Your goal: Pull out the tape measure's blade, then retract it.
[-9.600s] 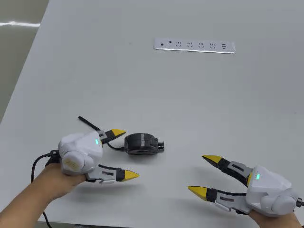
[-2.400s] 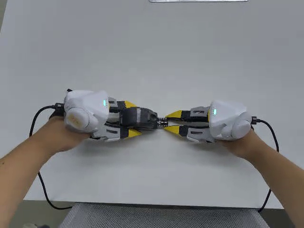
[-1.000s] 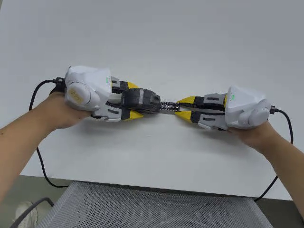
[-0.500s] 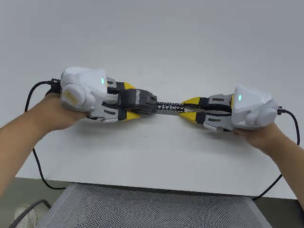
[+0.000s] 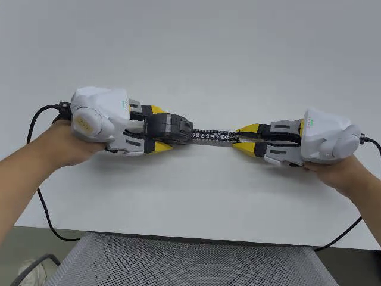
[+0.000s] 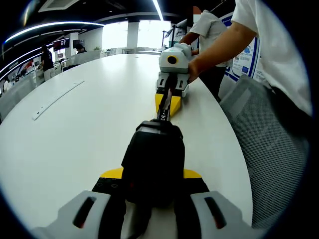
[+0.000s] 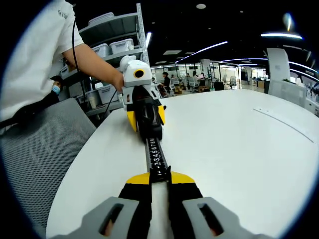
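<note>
A dark grey tape measure (image 5: 168, 128) is held just above the white table, my left gripper (image 5: 162, 127) shut on its case. In the left gripper view the case (image 6: 153, 160) sits between the yellow-tipped jaws. A short length of black blade (image 5: 214, 136) with white numbers runs right from the case to my right gripper (image 5: 241, 138), which is shut on the blade's end. In the right gripper view the blade (image 7: 154, 153) stretches from my right gripper (image 7: 159, 178) to the case (image 7: 148, 118) held by the other gripper.
The white table (image 5: 196, 65) stretches far behind both grippers. Its front edge (image 5: 178, 236) is close below them, with a grey mesh chair (image 5: 184, 262) beneath. Black cables (image 5: 43, 208) trail from both grippers. A power strip (image 6: 57, 98) lies farther off on the table.
The grippers have moved apart since a second ago, the right one going right, and more of the numbered blade shows between them. Earlier both were open, with the tape measure lying on the table.
</note>
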